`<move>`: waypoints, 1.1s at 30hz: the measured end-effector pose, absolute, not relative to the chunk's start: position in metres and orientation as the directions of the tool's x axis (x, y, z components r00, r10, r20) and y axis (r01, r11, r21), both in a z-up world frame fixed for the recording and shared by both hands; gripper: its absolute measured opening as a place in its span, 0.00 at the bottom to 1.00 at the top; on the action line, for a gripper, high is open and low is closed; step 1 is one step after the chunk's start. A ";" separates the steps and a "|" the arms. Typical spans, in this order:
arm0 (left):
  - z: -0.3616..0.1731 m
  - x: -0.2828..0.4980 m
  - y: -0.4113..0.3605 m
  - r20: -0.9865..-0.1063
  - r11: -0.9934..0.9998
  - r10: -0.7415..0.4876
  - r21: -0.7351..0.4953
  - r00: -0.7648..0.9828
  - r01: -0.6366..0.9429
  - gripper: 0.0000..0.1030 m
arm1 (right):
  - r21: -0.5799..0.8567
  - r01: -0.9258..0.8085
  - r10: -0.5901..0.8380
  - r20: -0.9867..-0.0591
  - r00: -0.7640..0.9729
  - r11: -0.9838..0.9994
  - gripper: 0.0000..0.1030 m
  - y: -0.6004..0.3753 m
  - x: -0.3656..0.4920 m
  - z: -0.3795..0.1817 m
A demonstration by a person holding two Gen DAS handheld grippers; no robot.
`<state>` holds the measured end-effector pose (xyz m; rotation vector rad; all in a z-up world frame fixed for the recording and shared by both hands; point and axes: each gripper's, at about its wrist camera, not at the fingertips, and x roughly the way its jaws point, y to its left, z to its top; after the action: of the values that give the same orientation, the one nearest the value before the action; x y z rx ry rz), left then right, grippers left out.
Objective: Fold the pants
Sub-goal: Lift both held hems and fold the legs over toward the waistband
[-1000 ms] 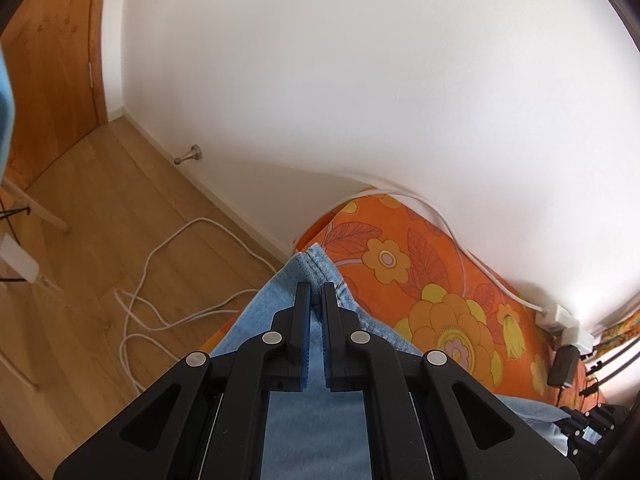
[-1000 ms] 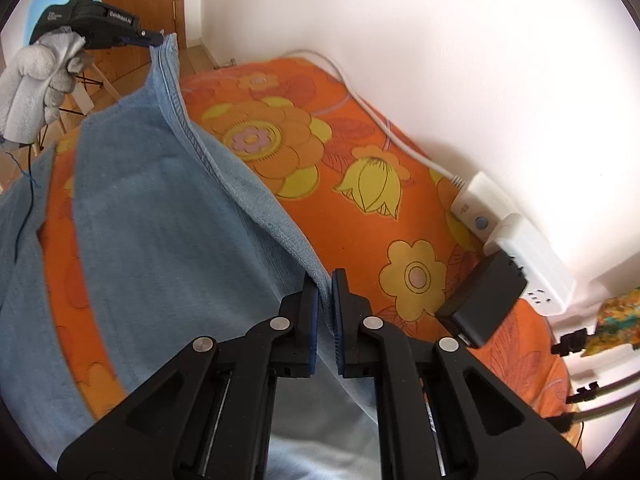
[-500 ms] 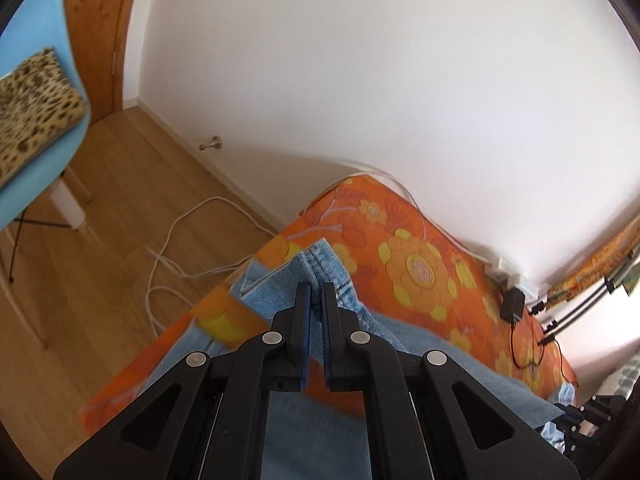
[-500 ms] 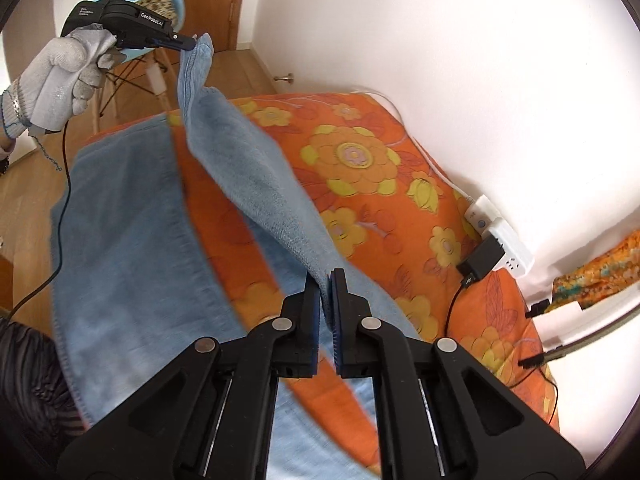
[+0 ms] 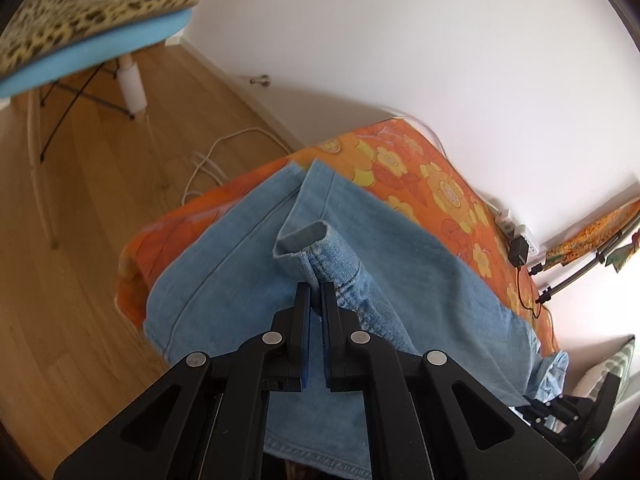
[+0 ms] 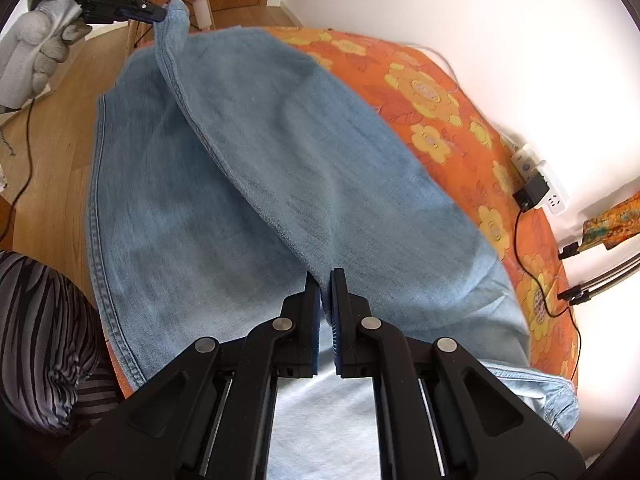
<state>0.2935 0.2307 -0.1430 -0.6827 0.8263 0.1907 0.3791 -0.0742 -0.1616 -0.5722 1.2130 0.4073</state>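
Light blue denim pants (image 6: 256, 152) lie on an orange flowered bed cover (image 6: 432, 96), one leg carried over the other. My left gripper (image 5: 316, 286) is shut on the raised leg's hem (image 5: 304, 240), lifted above the lower leg (image 5: 224, 264). In the right wrist view that left gripper (image 6: 160, 12) sits top left in a gloved hand (image 6: 36, 52), pinching the hem corner. My right gripper (image 6: 326, 274) is shut on the same leg's folded edge, nearer the waist. The lifted edge runs taut between both grippers.
A white power strip (image 6: 540, 176) with a black adapter and cables lies on the bed by the white wall. A blue chair with a leopard cushion (image 5: 80, 20) stands on the wooden floor, beside a white cable (image 5: 216, 160). A striped sleeve (image 6: 40, 340) shows bottom left.
Both grippers have carried the held leg away from the wall and across the bed, over the other leg. More of the bed, floor and chair has come into view.
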 end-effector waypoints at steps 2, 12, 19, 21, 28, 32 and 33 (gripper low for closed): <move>-0.149 0.289 0.231 -0.729 0.764 -0.103 -0.494 0.677 -0.416 0.04 | -0.206 -0.580 -0.022 -0.951 0.309 0.788 0.05 -0.071 0.375 -0.168; -0.164 0.266 0.240 -0.653 0.626 -0.157 -0.646 0.741 -0.436 0.40 | -0.233 -0.552 -0.053 -0.945 0.323 0.801 0.05 -0.071 0.373 -0.182; -0.171 0.264 0.241 -0.667 0.596 -0.163 -0.654 0.727 -0.466 0.49 | -0.240 -0.540 -0.058 -0.942 0.331 0.807 0.05 -0.070 0.375 -0.180; -0.171 0.263 0.240 -0.679 0.610 -0.152 -0.636 0.718 -0.473 0.49 | -0.242 -0.533 -0.056 -0.938 0.342 0.811 0.05 -0.071 0.377 -0.176; -0.178 0.269 0.242 -0.712 0.638 -0.142 -0.597 0.687 -0.487 0.50 | -0.244 -0.524 -0.058 -0.936 0.347 0.816 0.06 -0.071 0.374 -0.174; -0.190 0.279 0.236 -0.727 0.625 -0.185 -0.607 0.662 -0.492 0.50 | -0.235 -0.496 -0.058 -0.936 0.346 0.836 0.07 -0.073 0.372 -0.179; -0.189 0.280 0.234 -0.725 0.626 -0.169 -0.603 0.668 -0.495 0.47 | -0.233 -0.485 -0.057 -0.935 0.350 0.843 0.07 -0.074 0.372 -0.180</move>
<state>0.2798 0.2337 -0.1889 -0.8988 0.8435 0.2146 0.3719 -0.0737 -0.1796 -0.5283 1.1939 0.2947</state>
